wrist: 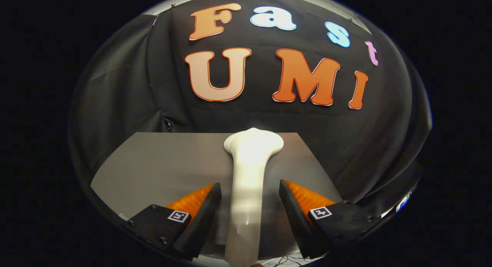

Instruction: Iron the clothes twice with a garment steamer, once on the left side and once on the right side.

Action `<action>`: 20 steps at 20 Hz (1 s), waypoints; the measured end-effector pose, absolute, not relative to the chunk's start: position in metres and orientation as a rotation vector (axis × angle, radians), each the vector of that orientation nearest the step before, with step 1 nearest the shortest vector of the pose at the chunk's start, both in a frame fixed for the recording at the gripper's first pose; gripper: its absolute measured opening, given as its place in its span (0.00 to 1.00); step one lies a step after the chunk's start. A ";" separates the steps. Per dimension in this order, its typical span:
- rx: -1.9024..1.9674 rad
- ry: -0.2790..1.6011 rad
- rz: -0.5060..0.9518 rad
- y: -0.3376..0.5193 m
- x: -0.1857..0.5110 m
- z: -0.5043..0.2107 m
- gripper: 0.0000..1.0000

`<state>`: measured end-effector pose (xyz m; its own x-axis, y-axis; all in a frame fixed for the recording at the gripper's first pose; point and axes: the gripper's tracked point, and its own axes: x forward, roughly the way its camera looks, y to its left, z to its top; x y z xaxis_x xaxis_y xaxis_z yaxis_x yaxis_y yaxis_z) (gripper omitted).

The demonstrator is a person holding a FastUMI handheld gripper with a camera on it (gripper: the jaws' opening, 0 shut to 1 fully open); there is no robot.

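Steamer (250, 182) lying flat on grey table (161, 163), handle toward the gripper (250, 192), head pointing to twelve o'clock. Fingers spread wide at ten and two o'clock of the handle, gaps on both sides, nothing clasped. Straddling the handle this way, probably to line up a grip. No clothes visible; ironing not begun.

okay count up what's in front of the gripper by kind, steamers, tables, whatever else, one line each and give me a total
Garment steamers: 1, the white steamer standing between the fingers of the open gripper, neither finger touching it
Tables: 1, the grey table
Total: 2
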<state>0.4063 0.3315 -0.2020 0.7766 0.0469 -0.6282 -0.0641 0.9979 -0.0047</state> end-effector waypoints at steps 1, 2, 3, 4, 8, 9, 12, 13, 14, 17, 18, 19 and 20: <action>-0.024 0.718 0.065 0.332 0.407 -0.210 0.98; -0.004 0.711 0.074 0.335 0.408 -0.208 0.97; 0.007 0.721 0.077 0.336 0.409 -0.210 0.96; 0.012 0.730 0.085 0.336 0.409 -0.211 0.94; 0.027 0.745 0.121 0.337 0.410 -0.211 0.82; 0.016 0.743 0.105 0.333 0.411 -0.209 0.79; -0.005 0.725 0.095 0.334 0.410 -0.209 0.51; 0.001 0.722 0.102 0.336 0.407 -0.206 0.47; 0.008 0.685 0.113 0.337 0.409 -0.199 0.43; -0.028 0.609 0.177 0.343 0.383 -0.173 0.38; -0.035 0.581 0.197 0.342 0.371 -0.163 0.38; -0.026 0.559 0.211 0.339 0.359 -0.153 0.38; -0.013 0.544 0.226 0.336 0.345 -0.145 0.38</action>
<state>0.3446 0.3359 -0.1454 0.8315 0.2102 -0.5142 -0.2169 0.9750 0.0479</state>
